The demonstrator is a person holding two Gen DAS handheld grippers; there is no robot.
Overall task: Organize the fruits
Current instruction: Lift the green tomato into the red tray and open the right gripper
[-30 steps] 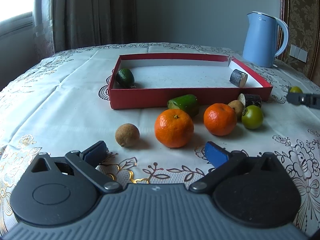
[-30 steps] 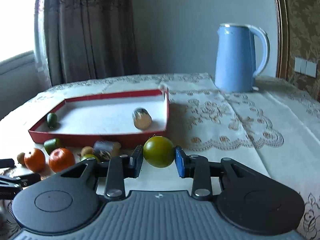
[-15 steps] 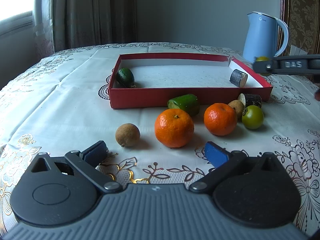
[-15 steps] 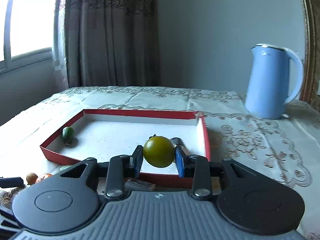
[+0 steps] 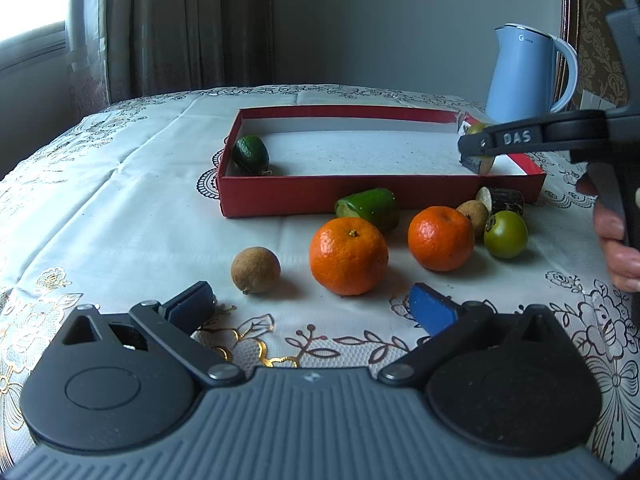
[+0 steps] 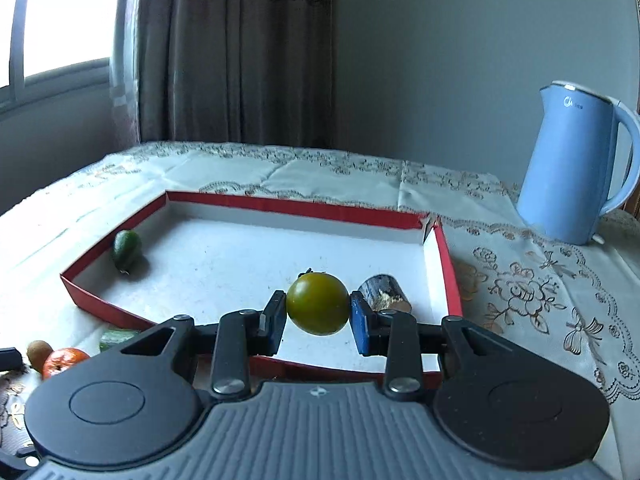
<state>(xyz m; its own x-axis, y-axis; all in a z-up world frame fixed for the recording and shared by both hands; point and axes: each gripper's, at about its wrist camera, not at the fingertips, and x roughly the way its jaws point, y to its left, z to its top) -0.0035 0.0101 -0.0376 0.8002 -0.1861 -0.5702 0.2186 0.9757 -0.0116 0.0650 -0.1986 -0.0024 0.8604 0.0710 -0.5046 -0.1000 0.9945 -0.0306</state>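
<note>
My right gripper grips a round green tomato mid-frame, above the shallow red cardboard tray. My left gripper hangs released at lower frame, before two oranges.

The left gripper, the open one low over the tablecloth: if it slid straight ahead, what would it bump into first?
Most likely the nearer orange. It sits almost dead ahead of the left gripper, between the lines of its open fingers. The brown round fruit lies just left of that path and might be brushed; depth is hard to judge.
</note>
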